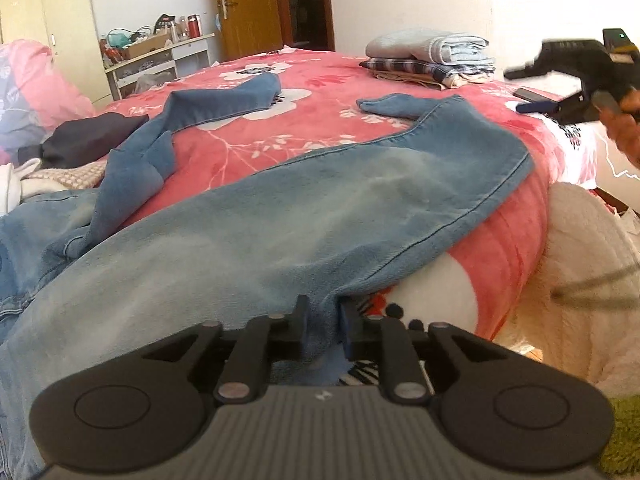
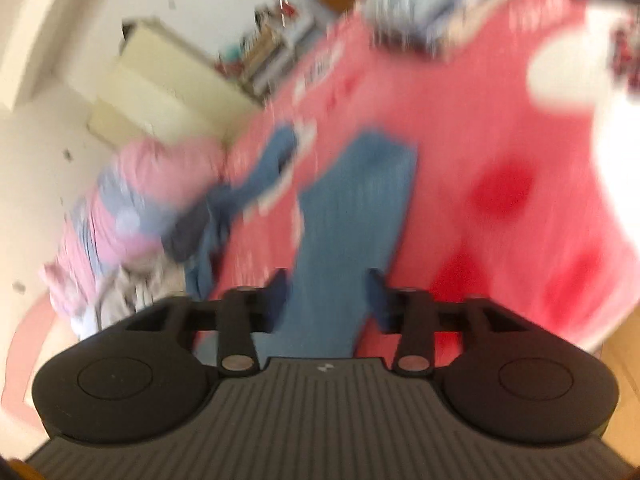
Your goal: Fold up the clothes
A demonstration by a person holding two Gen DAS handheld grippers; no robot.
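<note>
A pair of blue jeans [image 1: 280, 208] lies spread on the pink flowered bedspread [image 1: 304, 80], one leg bent toward the bed's right edge, the other stretched to the far left. My left gripper [image 1: 323, 320] is shut on the jeans' near edge. My right gripper [image 2: 327, 292] is open and empty, held in the air above a jeans leg [image 2: 356, 200]; its view is blurred by motion. The right gripper also shows in the left wrist view [image 1: 532, 88], held by a hand over the bed's right side.
A stack of folded clothes [image 1: 432, 56] sits at the bed's far right. Dark and pale garments [image 1: 80, 140] pile at the left beside a pink quilt [image 1: 36, 80]. A white fluffy blanket [image 1: 580, 280] hangs at the right. A cluttered shelf [image 1: 156, 52] and door stand beyond.
</note>
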